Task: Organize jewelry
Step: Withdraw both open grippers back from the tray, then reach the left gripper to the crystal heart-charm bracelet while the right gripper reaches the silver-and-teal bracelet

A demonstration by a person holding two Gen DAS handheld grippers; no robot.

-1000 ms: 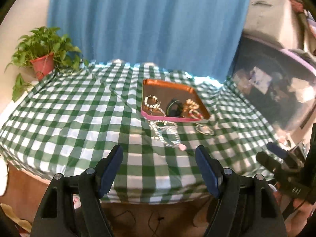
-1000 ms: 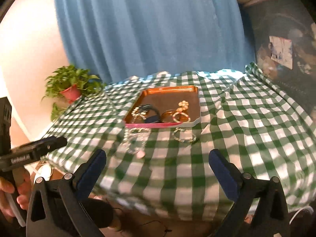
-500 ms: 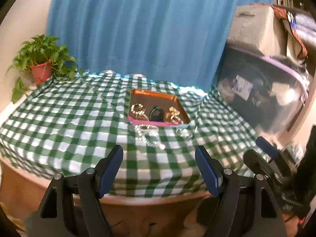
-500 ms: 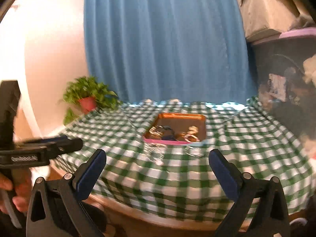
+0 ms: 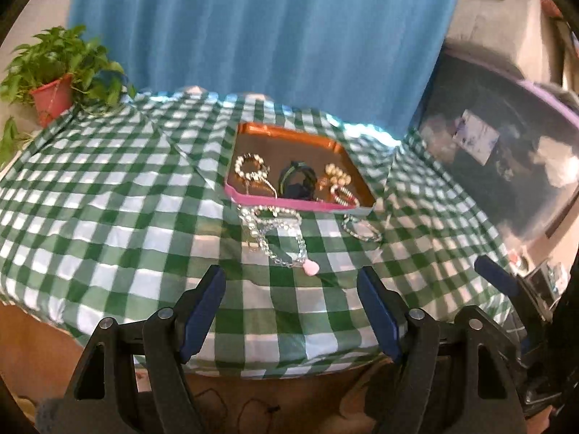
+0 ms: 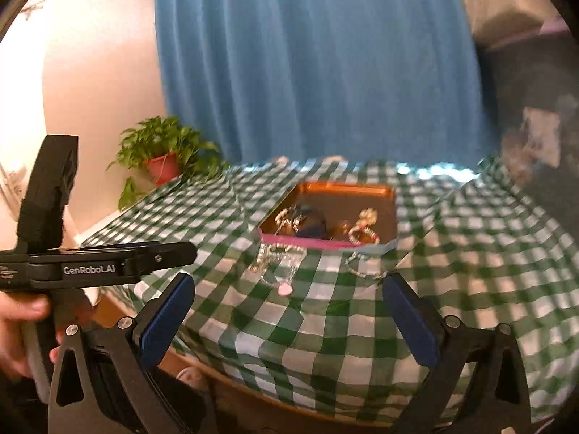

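An orange tray (image 5: 289, 133) with a pink front rim sits on the green checked tablecloth (image 5: 108, 202) and holds a pearl bracelet (image 5: 249, 166), a dark band (image 5: 298, 181) and gold beaded pieces (image 5: 338, 181). A crystal necklace with a pink pendant (image 5: 278, 235) and a small bracelet (image 5: 362, 229) lie on the cloth in front of the tray. My left gripper (image 5: 291, 307) is open and empty, short of the table's near edge. My right gripper (image 6: 289, 322) is open and empty, over the near edge. The tray (image 6: 343, 191) and necklace (image 6: 280, 264) also show in the right wrist view.
A potted plant (image 5: 54, 83) stands at the table's far left corner. A blue curtain (image 5: 253, 29) hangs behind. Dark storage bins (image 5: 506, 137) stand to the right. The left gripper's body (image 6: 94, 264) shows at the left of the right wrist view.
Both grippers pulled back and up from the table, then the left one came closer again. The jaws stayed open and the jewelry did not move.
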